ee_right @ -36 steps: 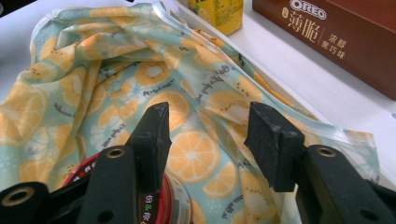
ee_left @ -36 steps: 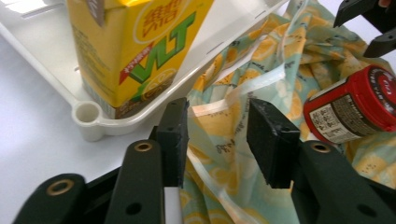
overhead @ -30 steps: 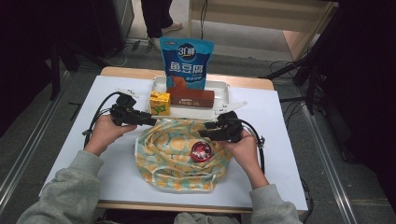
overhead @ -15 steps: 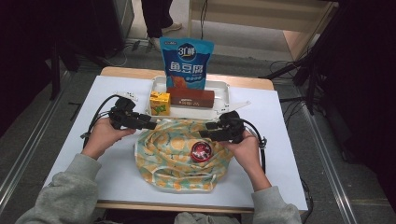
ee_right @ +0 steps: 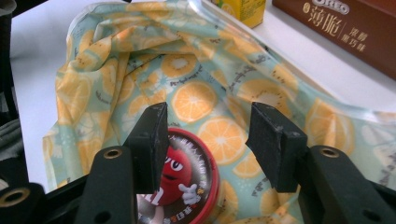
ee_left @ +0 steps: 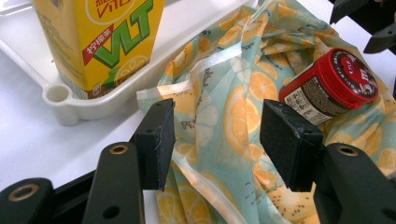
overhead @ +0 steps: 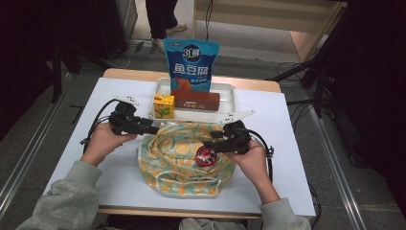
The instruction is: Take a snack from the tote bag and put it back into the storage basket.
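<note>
Bag: the crumpled fabric bag printed with orange slices on pale green (overhead: 184,158) lies on the white table top (overhead: 72,143) straight ahead of you, its far edge touching the near rim of the white plastic tray (overhead: 230,96).
Tub: the round red candy tub with a cartoon lid (overhead: 206,155) lies tilted on the bag's cloth, toward its right half.
Your left gripper: the left gripper (ee_left: 217,135) points at the bag's left edge, just beside the tray. Its jaws have just been opening and now stand wide apart; a fold of the bag's cloth sits between them, and the pads do not press on it.
Your right gripper: the right gripper (ee_right: 205,140) hovers low over the bag with the tub just under its left jaw. Its jaws have just been opening and stand apart, clamping nothing.
Tray contents: a yellow lemon-tea carton (overhead: 163,105) stands at the tray's left end, a long brown biscuit box (overhead: 196,100) lies beside it, and a tall blue snack pouch (overhead: 190,64) stands behind them.
</note>
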`<action>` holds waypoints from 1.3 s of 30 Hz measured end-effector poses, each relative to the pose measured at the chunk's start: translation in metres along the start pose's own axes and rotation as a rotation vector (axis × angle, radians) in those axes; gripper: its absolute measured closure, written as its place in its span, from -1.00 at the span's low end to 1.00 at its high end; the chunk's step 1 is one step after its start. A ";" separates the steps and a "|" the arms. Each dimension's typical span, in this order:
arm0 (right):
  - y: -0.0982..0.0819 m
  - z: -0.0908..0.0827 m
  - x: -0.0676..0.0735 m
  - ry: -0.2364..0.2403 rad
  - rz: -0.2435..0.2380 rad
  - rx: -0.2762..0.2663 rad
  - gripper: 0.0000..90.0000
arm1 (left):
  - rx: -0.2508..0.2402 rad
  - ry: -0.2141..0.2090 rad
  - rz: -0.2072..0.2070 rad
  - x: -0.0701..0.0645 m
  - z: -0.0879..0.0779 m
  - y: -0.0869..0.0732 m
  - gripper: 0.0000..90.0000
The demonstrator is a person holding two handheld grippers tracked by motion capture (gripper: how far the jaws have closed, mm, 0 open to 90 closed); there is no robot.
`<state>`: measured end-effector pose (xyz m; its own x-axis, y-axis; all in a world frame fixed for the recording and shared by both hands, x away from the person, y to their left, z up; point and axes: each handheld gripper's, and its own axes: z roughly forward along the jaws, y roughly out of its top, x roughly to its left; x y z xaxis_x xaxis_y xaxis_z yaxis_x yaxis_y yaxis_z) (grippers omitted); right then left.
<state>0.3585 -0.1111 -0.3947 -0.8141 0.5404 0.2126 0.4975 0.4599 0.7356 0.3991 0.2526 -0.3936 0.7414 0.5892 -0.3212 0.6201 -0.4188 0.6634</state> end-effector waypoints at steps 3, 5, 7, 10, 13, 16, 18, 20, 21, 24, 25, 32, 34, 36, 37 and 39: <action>-0.002 0.002 0.003 -0.001 0.002 0.004 0.05 | -0.001 0.001 -0.003 0.000 -0.001 -0.001 0.01; -0.003 0.004 0.004 0.004 0.000 0.012 0.03 | 0.000 0.002 -0.002 0.000 -0.001 -0.001 0.01; -0.005 0.006 0.007 -0.010 0.000 0.017 -0.03 | 0.004 0.002 -0.003 0.001 0.000 -0.001 0.01; -0.006 0.010 0.010 -0.004 0.000 0.011 -0.14 | 0.005 0.000 -0.001 0.000 0.000 -0.001 0.01; -0.007 0.012 0.013 -0.019 -0.003 0.011 -0.26 | 0.002 0.002 -0.001 0.001 0.000 -0.001 0.01; -0.008 0.013 0.014 -0.015 0.010 0.013 -0.29 | 0.001 0.003 -0.004 0.001 0.000 -0.001 0.00; -0.010 0.014 0.014 -0.005 0.016 0.017 -0.30 | 0.001 0.003 -0.005 0.002 0.000 -0.001 0.00; -0.012 0.016 0.015 -0.002 0.010 0.016 -0.34 | 0.000 0.004 -0.004 0.002 0.000 -0.001 0.00; -0.013 0.016 0.016 -0.001 0.014 0.014 -0.36 | -0.002 0.005 -0.005 0.002 0.000 -0.001 0.00; -0.016 0.019 0.017 -0.002 0.014 0.015 -0.40 | -0.004 0.004 -0.007 0.003 0.000 -0.001 -0.01; -0.017 0.020 0.017 -0.003 0.012 0.017 -0.41 | -0.004 0.004 -0.007 0.003 0.000 -0.001 -0.01; -0.023 0.022 0.021 0.007 0.021 0.014 -0.47 | -0.004 0.001 -0.007 0.004 0.002 -0.001 -0.01; -0.025 0.025 0.025 0.000 0.005 0.027 -0.51 | -0.009 0.000 -0.002 0.004 0.001 0.000 -0.01; -0.027 0.026 0.027 -0.015 -0.010 0.034 -0.54 | -0.014 -0.001 -0.006 0.004 0.000 0.000 -0.01; -0.028 0.027 0.027 -0.015 -0.005 0.030 -0.55 | -0.014 0.000 -0.008 0.004 0.000 0.000 -0.01; -0.030 0.028 0.027 -0.016 0.003 0.030 -0.56 | -0.013 0.000 -0.009 0.005 0.000 0.000 -0.01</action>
<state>0.3302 -0.0908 -0.4290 -0.8077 0.5531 0.2040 0.5086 0.4788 0.7156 0.4024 0.2560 -0.3951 0.7356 0.5931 -0.3273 0.6237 -0.4043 0.6690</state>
